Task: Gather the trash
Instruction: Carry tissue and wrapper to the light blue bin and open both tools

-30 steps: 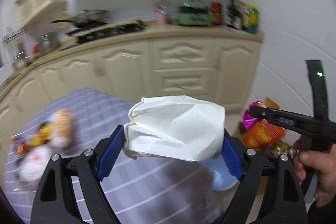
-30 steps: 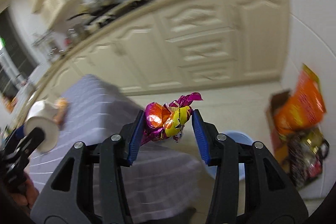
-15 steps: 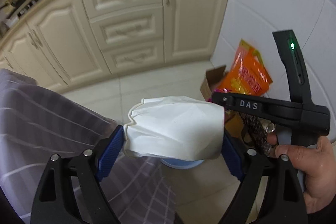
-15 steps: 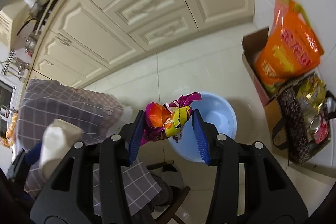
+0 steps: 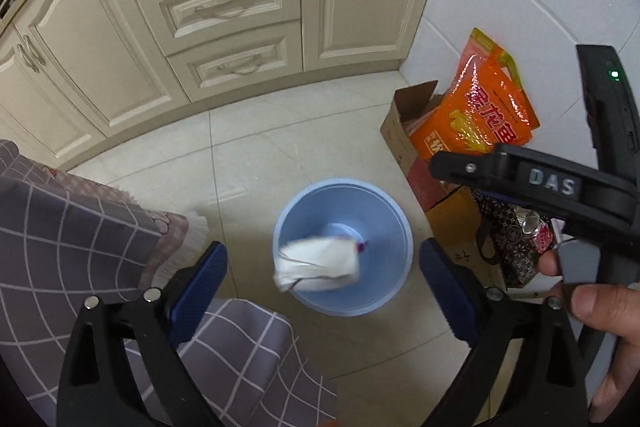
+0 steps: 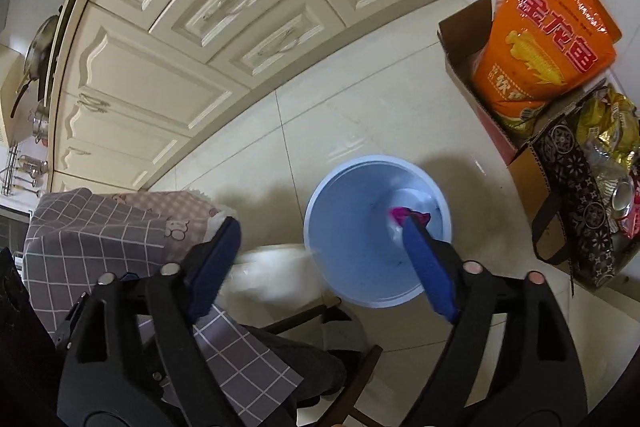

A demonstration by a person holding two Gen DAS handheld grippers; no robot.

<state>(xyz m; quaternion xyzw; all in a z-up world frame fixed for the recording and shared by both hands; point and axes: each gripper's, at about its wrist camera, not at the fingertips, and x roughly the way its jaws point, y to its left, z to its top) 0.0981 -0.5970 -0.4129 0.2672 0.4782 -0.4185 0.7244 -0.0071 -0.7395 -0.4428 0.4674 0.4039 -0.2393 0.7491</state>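
Both tongs now stand released above the floor. The left tongs point(image 5: 322, 267) have spread their blue pads wide, and the crumpled white paper point(image 5: 318, 265) they clamped half a second ago is out of their grip, caught blurred over the mouth of the blue bin point(image 5: 396, 227). The right tongs point(image 6: 320, 259) have likewise let go of the purple and orange foil wrapper point(image 6: 406, 215), which now lies at the bottom of the bin, on something white. Near left hangs the checked cloth point(image 5: 72, 235) over the bench; to the right sits a cardboard box point(image 5: 404, 131) with an orange bag point(image 5: 480, 115). Both pieces look delivered, so the tongs are free for more trash.
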